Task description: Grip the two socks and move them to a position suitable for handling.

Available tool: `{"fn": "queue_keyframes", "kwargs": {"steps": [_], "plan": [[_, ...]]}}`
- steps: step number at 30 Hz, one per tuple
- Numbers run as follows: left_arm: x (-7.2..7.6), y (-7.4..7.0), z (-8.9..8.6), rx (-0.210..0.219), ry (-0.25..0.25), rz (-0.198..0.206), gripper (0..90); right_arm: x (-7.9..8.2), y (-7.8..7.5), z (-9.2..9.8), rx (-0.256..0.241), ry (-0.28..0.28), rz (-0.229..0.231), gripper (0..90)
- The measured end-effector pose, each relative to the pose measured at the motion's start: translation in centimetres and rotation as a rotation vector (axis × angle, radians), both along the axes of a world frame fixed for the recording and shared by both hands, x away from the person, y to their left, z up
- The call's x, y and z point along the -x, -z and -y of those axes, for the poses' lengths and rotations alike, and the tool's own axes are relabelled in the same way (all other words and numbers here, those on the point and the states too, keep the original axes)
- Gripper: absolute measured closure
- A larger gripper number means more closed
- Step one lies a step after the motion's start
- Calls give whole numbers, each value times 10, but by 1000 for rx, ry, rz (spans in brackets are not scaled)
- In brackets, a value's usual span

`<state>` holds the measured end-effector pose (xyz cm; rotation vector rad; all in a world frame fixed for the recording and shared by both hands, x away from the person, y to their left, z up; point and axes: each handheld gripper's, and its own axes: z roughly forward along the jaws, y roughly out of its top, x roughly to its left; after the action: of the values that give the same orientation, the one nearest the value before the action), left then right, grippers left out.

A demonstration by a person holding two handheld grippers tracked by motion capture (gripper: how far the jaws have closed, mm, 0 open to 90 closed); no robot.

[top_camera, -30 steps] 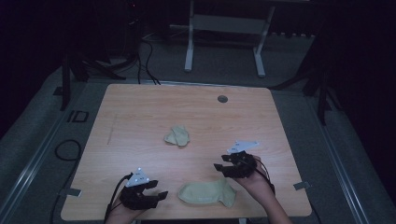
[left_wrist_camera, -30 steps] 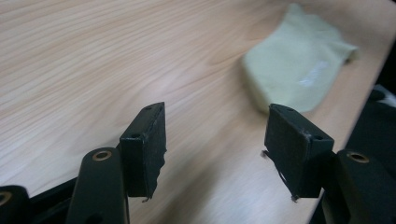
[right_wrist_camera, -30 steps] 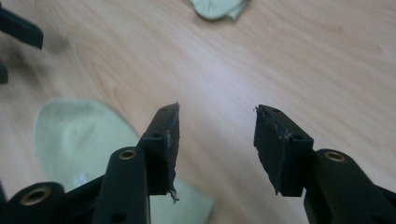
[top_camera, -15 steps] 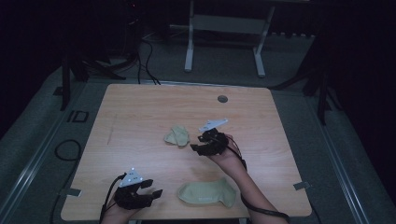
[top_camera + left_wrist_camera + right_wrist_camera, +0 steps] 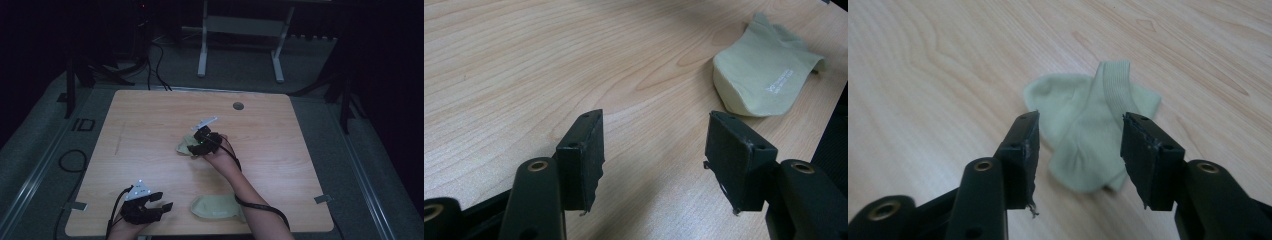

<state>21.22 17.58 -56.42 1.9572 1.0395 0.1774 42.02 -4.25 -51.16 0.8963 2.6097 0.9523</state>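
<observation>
A crumpled pale green sock (image 5: 184,146) (image 5: 1088,130) lies near the middle of the wooden table (image 5: 150,120). My right gripper (image 5: 196,148) (image 5: 1078,150) hovers right over it, open, the jaws on either side of the sock's folded body without closing on it. A second pale green sock (image 5: 217,206) (image 5: 764,80) lies flat near the front edge. My left gripper (image 5: 160,209) (image 5: 651,150) rests at the front left, open and empty, with the flat sock ahead and to its right.
A small round grommet (image 5: 238,106) sits in the tabletop at the far right. Behind the table stand a white frame (image 5: 240,35) and loose cables (image 5: 155,60) on the floor. Bare wood spreads over the table's left and far parts.
My right gripper has travelled from the front right, beside the flat sock, up and left to the crumpled sock at the centre. The left gripper has shifted slightly left.
</observation>
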Motion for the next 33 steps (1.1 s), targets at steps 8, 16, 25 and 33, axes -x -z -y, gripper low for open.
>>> {"fn": "queue_keyframes", "kwargs": {"steps": [8, 16, 25, 33], "plan": [[1, 0, 0, 13, 5, 0, 408, -20, 16, -18, 48, 47, -15, 412], [2, 0, 0, 3, -3, 19, 407, -24, 34, -32, 96, 74, -22, 390], [3, -1, 1, -22, -7, 30, 404, -18, 37, -38, 141, 75, 20, 512], [2, 0, 1, -19, -11, 26, 397, -19, 34, -34, 173, 81, 46, 802]]}}
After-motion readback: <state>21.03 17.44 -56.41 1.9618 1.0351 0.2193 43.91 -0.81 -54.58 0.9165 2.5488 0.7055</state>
